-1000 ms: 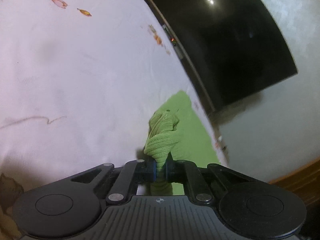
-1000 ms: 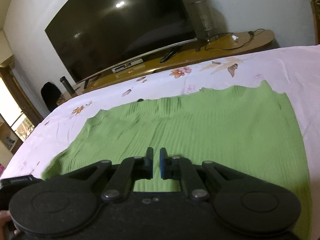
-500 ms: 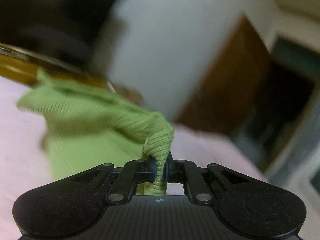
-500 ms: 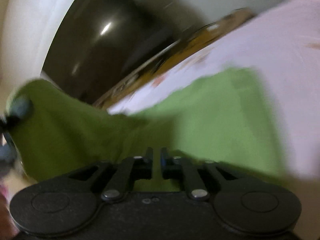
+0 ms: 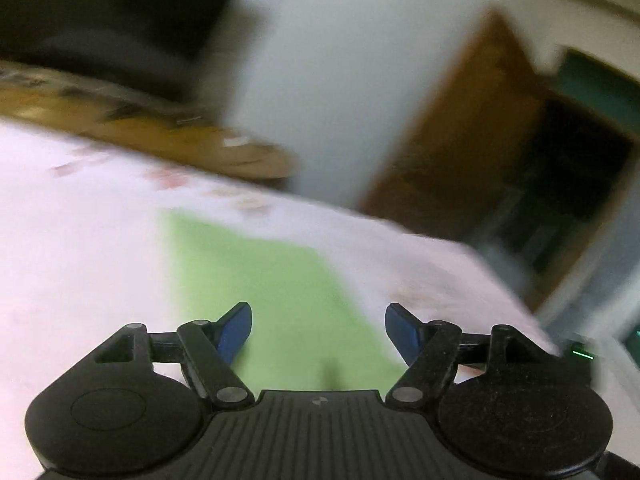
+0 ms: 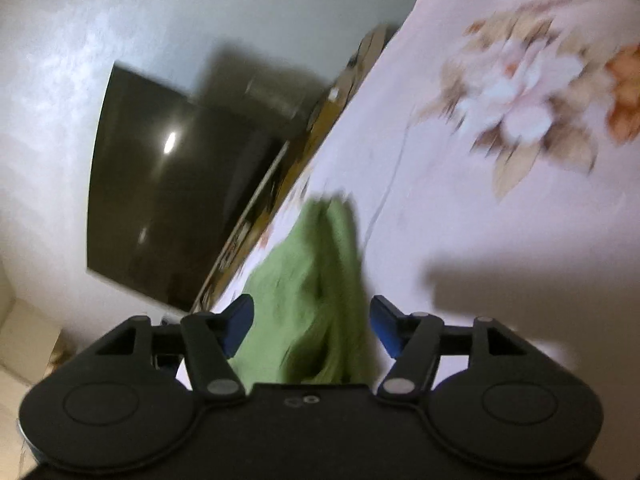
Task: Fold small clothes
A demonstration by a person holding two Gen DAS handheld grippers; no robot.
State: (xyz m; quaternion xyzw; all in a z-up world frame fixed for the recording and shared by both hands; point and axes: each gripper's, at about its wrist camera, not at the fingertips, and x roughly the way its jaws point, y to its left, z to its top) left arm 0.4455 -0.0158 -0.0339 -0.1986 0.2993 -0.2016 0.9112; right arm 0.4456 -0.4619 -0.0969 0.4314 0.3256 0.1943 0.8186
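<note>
Left wrist view: left gripper (image 5: 318,334), jaws just opened and empty, above the green garment (image 5: 264,284) lying flat on the bed (image 5: 80,264). Right gripper (image 6: 311,328) likewise spread, cloth released. One fold appears laid; further folds probably remain.

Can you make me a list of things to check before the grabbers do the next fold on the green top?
1. Left gripper let go: ok. Its jaws have just been opening and nothing is between them.
2. Right gripper let go: ok. Its jaws have just been opening; the green top shows between the blue pads, which do not press on it.
3. Green top on the bed sheet: ok, it rests there in both views.
4. Fold lying smooth: not ok. The right wrist view shows a raised, bunched ridge.
5. Edges lined up: cannot tell, both pictures are blurred.
6. Next corner to grab in sight: cannot tell.
</note>
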